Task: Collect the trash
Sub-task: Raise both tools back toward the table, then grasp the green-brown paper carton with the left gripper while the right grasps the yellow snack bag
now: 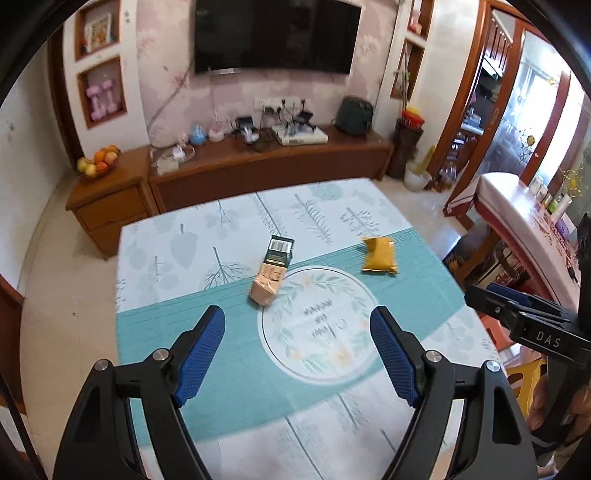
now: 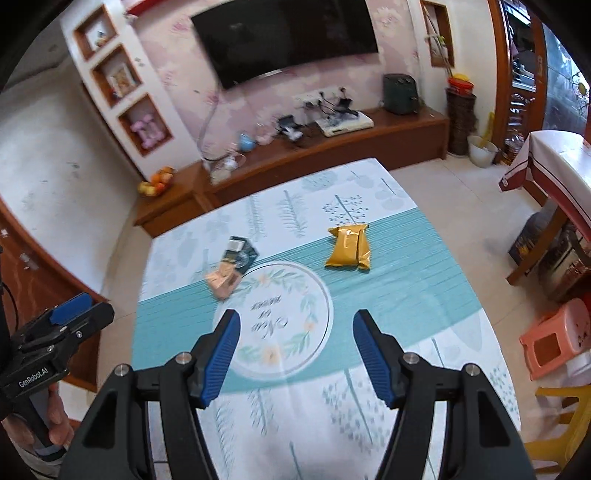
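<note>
Both grippers hover above the table [image 1: 155,332], each with jaws spread wide and nothing between them. Left gripper [image 1: 297,350] sits over the near teal band of the cloth, fingertips either side of the round floral print [image 1: 314,332]. Right gripper [image 2: 291,349] hangs over the same print, a bit to the right of the left one; each gripper shows at the edge of the other's view.

Trash on the table, two pieces:
- Flattened carton [image 1: 273,269], dark green end with barcode pointing away, tan end nearer the grippers, lying just left of the print's far edge. Blurred in the right view [image 2: 231,267].
- Yellow wrapper [image 1: 379,254], puffy pouch lying flat on the teal band, right of the carton and well apart from it [image 2: 349,247].

Neither gripper touches either piece; both pieces lie beyond the fingertips.

Background: TV [image 1: 277,35] on the wall, wood cabinet [image 1: 266,162] below, fruit bowl [image 1: 98,162] at its left end, pink stool [image 2: 557,338] right of the table.
</note>
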`<state>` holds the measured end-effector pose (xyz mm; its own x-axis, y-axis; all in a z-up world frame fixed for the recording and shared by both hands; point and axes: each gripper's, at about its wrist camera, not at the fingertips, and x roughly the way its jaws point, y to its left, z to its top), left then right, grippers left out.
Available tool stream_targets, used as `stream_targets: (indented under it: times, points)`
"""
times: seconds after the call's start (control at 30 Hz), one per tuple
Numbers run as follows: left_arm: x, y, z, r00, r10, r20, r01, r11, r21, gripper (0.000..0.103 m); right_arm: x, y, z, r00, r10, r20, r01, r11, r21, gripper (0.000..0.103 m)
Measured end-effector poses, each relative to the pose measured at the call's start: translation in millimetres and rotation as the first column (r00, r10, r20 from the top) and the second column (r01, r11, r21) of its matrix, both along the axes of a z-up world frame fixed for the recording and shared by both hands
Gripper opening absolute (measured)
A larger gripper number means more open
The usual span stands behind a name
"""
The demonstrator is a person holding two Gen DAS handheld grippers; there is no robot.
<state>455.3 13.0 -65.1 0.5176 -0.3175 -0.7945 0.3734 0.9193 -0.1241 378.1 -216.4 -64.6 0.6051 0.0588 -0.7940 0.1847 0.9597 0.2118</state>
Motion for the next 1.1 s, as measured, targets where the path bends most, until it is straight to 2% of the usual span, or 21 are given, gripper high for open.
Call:
stream_targets:
  times: [0.1, 0.17, 0.3, 0.43, 0.6, 0.83, 0.87, 1.03, 1.1]
  points:
    - [44.2, -4.2, -31.2, 0.998, -0.006, -0.055, 0.006, 1.000, 0.009, 0.079, 35.1, -4.2, -19.2, 0.999, -0.033, -0.033, 0.033, 0.999, -0.008, 0.065]
    - [68.2, -7.3, -51.5, 0.996, -0.013, -0.085, 0.014, 1.000, 0.007, 0.079, 58.6, -8.8, -34.6, 0.997, -0.056, -0.055, 0.055, 0.998, -0.016, 0.070]
    - [104.1, -17.1, -88.1, 0.992, -0.015, -0.127, 0.019, 0.999, 0.028, 0.079, 94.5, -20.7, -66.1, 0.989, -0.098, -0.111, 0.096, 0.995, -0.028, 0.072]
    - [129.7, -28.6, -120.1, 0.986, -0.005, -0.169, 0.014, 0.999, 0.051, 0.079, 126.3, -34.2, -100.2, 0.977, -0.139, -0.160, 0.134, 0.990, -0.038, 0.072]
    - [154.7, -41.3, -154.5, 0.978, 0.008, -0.209, 0.006, 0.998, 0.066, 0.079, 149.1, -48.8, -128.7, 0.962, -0.193, -0.195, 0.188, 0.981, -0.043, 0.072]
    - [173.9, -51.4, -179.4, 0.977, 0.031, -0.212, -0.018, 0.998, 0.063, 0.079, 172.9, -53.6, -144.3, 0.957, -0.225, -0.184, 0.209, 0.973, -0.102, 0.072]
    - [175.7, -53.1, -181.9, 0.977, 0.034, -0.211, -0.021, 0.998, 0.063, 0.078, 175.3, -53.2, -146.0, 0.956, -0.225, -0.186, 0.207, 0.972, -0.110, 0.072]
    - [176.8, -61.3, -190.3, 0.973, 0.027, -0.230, -0.013, 0.998, 0.060, 0.058, 180.9, -52.9, -154.0, 0.956, -0.224, -0.191, 0.203, 0.971, -0.124, 0.071]
    - [176.2, -63.7, -195.6, 0.970, 0.021, -0.241, -0.006, 0.998, 0.064, 0.046, 179.5, -52.1, -158.5, 0.953, -0.225, -0.203, 0.201, 0.971, -0.130, 0.063]
